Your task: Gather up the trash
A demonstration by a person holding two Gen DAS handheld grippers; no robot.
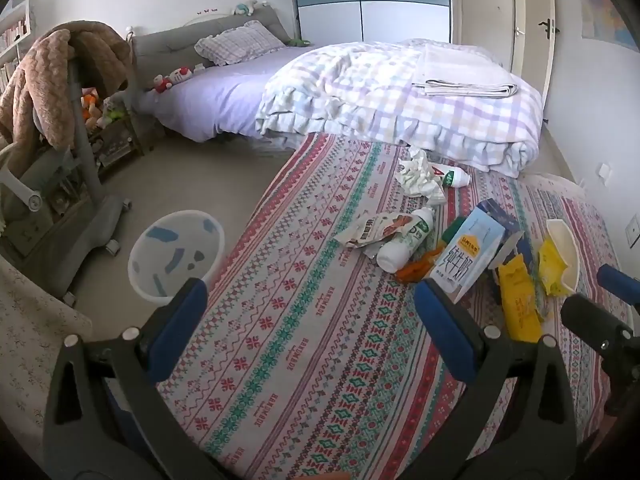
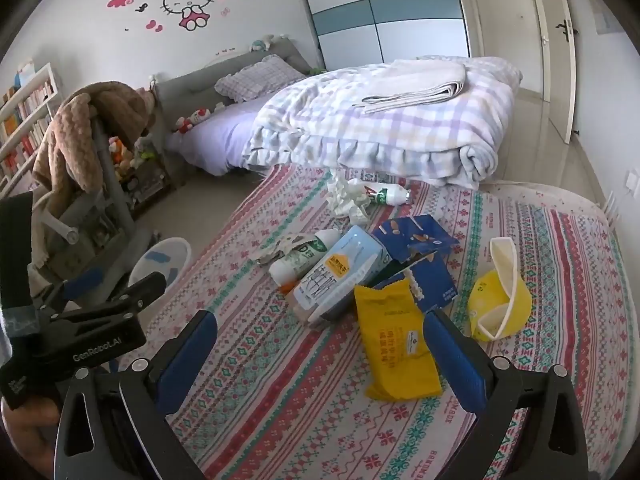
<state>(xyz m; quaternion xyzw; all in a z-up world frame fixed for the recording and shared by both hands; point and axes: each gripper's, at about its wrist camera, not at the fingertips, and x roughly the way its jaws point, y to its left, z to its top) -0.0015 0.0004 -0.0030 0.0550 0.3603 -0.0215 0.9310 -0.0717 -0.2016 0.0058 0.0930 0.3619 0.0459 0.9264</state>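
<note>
Nothing looks collected yet: the white plastic bin (image 1: 176, 254) stands on the floor just beside the patterned bedspread (image 1: 288, 340), and what shows of its inside looks bare, though not all of it is visible. All the trash lies scattered on the bedspread, so the whole job appears to remain. The left gripper (image 1: 308, 316) hangs over bare cloth with its blue-padded jaws spread wide and nothing between them; the right gripper (image 2: 320, 344) is equally wide and empty, the yellow packet (image 2: 396, 344) lying between its jaws but untouched by them. That packet is flat, glossy foil-like film. Beside it a pale blue milk carton (image 2: 340, 276) lies on its side, stiff and boxy, touching a torn dark blue cardboard box (image 2: 420, 264). A smooth white plastic bottle (image 2: 304, 260) rests against a crinkled wrapper (image 1: 372, 228). Further back, crumpled tissue (image 1: 418, 178) sits near a second small bottle (image 1: 456, 178). To the right, a squashed yellow paper cup (image 2: 500, 300) with a white rim lies apart.
</note>
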